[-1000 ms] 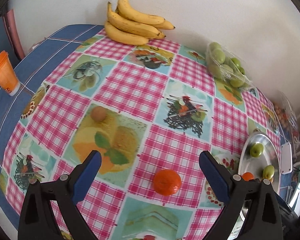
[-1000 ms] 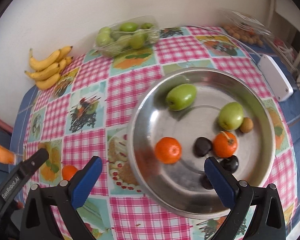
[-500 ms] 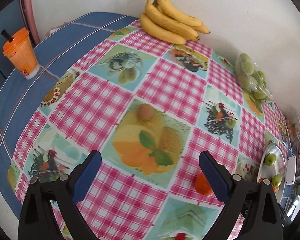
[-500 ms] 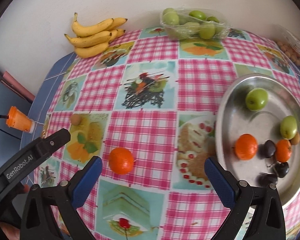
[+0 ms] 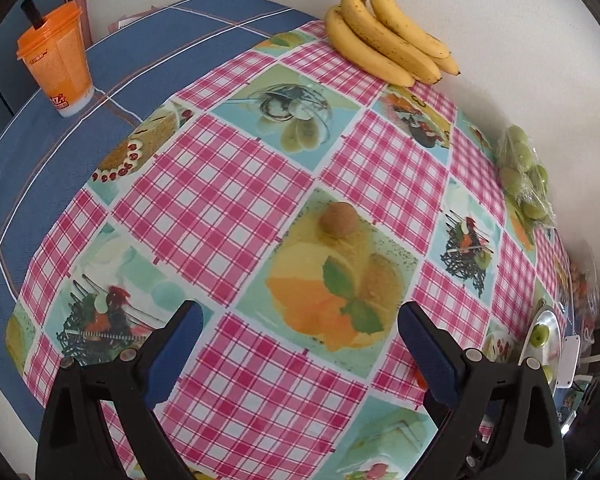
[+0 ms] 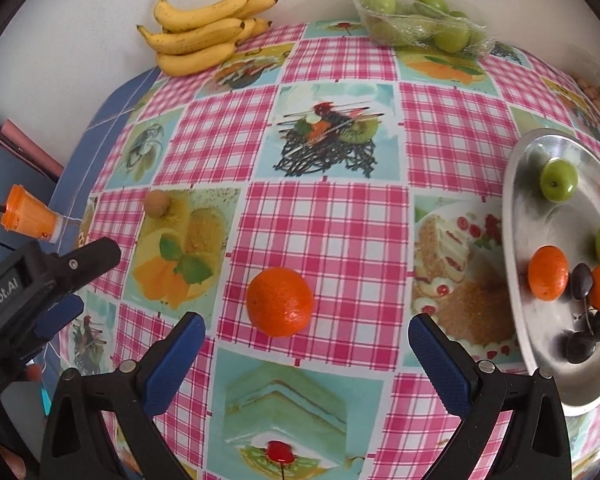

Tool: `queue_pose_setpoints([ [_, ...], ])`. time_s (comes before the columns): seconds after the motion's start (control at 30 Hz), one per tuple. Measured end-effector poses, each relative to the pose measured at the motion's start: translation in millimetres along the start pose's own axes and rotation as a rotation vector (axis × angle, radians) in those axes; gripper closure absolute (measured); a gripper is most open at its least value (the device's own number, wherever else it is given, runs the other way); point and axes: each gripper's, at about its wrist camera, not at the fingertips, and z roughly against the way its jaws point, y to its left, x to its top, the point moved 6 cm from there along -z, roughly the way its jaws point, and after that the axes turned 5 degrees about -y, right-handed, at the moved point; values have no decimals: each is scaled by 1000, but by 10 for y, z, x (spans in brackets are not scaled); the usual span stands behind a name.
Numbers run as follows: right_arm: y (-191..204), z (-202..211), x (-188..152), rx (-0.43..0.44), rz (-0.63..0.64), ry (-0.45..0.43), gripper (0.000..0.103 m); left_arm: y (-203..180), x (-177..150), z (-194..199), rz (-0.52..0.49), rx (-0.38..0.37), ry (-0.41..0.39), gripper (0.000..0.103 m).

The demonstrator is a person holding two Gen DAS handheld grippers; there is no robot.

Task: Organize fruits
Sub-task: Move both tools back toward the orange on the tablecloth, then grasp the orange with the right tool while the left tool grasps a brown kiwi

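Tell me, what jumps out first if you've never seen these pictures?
The bright orange sitting alone on the checked cloth, just ahead of the open right gripper. Then the yellow bananas at the far edge by the wall, and the shiny tray on the right holding green fruits, oranges and dark cherries. In the left view, a small brown fruit lies ahead of the open left gripper.

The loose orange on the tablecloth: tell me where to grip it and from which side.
Grip the orange across its widest middle, coming from above and in front with the right gripper, whose open jaws already frame it. It is round and sits alone on the tablecloth, so nothing should block either finger.
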Motion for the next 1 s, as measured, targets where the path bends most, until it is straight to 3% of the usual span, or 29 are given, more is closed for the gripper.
queue_pose_setpoints([
  [0.2,63,-101,-1,14,-4,5,0,50,10,-104,10,13,34,5],
  [0.47,14,-159,67,13,-31,-15,0,-91,0,-162,-56,15,54,5],
  [0.7,61,-205,102,26,-30,-17,12,-114,-1,-234,-94,52,65,5],
  [1.0,115,-241,126,23,-20,-25,27,-172,24,-255,-107,38,61,5],
])
